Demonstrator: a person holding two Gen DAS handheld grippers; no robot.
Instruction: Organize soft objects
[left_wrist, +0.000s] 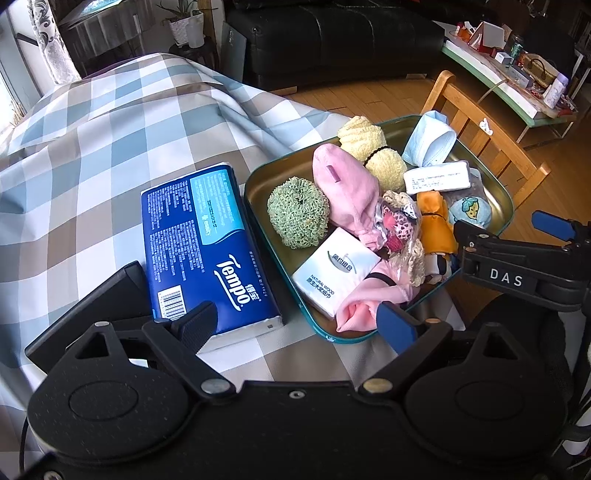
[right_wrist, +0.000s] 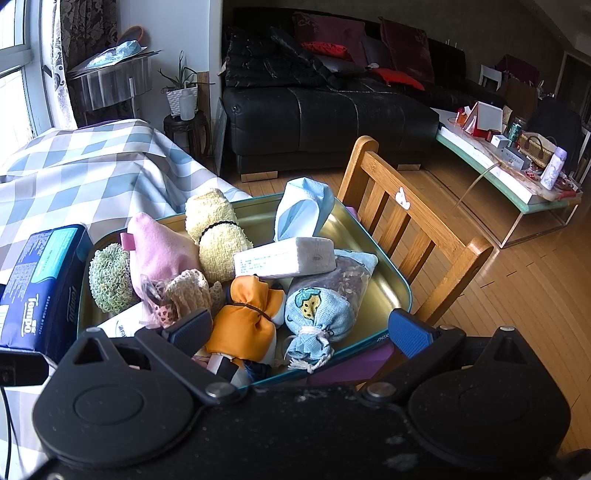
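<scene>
The soft objects are heaped in the tin tray (left_wrist: 258, 177) on the table (left_wrist: 92, 147): green scrubber (left_wrist: 297, 212) at its left side, pink cloth (left_wrist: 347, 188) beside it, yellow towel roll (left_wrist: 369, 147) behind, white tissue pack (left_wrist: 334, 273) at the near edge. The blue Tempo pack (left_wrist: 207, 243) lies just left of the tray. Left claw (left_wrist: 295, 325): jaws apart, empty. Right claw (right_wrist: 299, 332): jaws apart, above the tray's near edge, gripping nothing.
</scene>
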